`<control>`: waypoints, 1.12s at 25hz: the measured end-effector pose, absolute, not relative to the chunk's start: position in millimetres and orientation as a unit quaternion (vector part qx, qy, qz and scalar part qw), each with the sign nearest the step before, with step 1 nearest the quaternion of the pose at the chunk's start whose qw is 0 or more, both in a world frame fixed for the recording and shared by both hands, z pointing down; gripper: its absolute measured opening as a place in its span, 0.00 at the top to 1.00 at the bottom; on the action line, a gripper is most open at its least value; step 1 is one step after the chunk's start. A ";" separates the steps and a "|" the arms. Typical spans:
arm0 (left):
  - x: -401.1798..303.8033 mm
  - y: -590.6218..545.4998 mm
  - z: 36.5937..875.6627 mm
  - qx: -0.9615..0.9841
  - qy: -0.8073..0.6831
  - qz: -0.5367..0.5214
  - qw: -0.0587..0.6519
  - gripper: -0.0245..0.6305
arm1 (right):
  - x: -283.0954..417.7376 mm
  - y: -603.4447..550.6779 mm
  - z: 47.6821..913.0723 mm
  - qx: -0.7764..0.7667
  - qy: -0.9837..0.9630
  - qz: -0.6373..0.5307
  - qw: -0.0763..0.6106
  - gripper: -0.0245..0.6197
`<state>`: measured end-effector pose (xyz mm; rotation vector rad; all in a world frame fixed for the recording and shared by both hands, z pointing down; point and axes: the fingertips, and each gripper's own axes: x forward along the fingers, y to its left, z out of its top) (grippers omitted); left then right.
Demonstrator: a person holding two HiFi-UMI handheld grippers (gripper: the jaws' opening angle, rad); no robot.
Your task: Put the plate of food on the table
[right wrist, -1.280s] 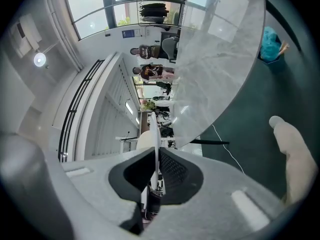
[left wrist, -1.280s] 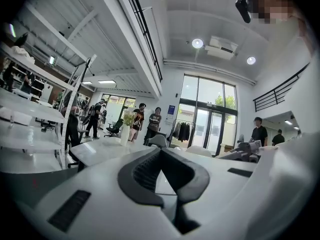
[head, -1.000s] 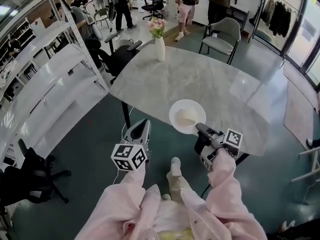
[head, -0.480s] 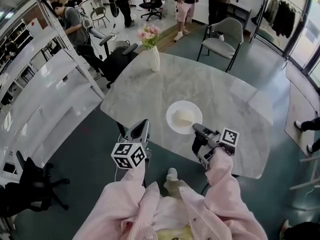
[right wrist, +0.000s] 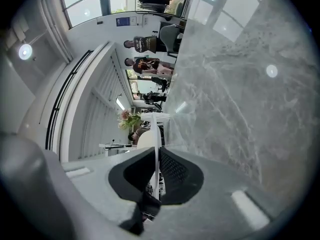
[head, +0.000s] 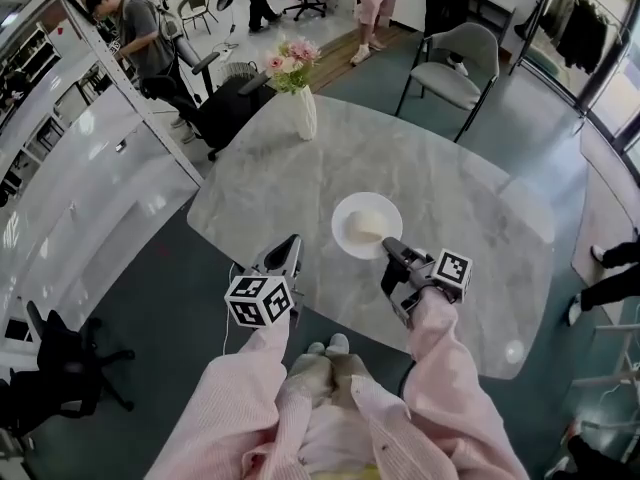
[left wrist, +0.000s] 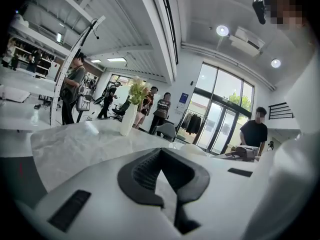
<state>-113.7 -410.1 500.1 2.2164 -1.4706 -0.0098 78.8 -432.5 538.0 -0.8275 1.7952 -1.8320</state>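
Grippers number two: right gripper (head: 390, 249) jaws clamp the single plate (head: 345, 230), left gripper (head: 290, 249) jaws closed and empty.

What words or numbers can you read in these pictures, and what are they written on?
Nothing here can be read as a word or a number.
Blue sign on the wall beside the glass doors: too small to read.
Left marker cube: black-and-white square patterns only, no letters.
Right marker cube: the same kind of pattern, no letters.
Plate: plain white, no print.
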 end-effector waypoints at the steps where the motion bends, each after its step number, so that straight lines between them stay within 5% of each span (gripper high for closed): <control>1: -112.8 -417.1 505.6 0.808 -0.536 -0.001 0.244 0.97 | 77.5 -440.6 541.1 -0.296 0.652 -0.661 0.223 0.94; 28: -90.7 -474.8 630.9 0.790 -0.493 0.073 0.357 0.97 | 54.8 -505.5 655.1 -0.371 0.601 -0.689 0.161 0.94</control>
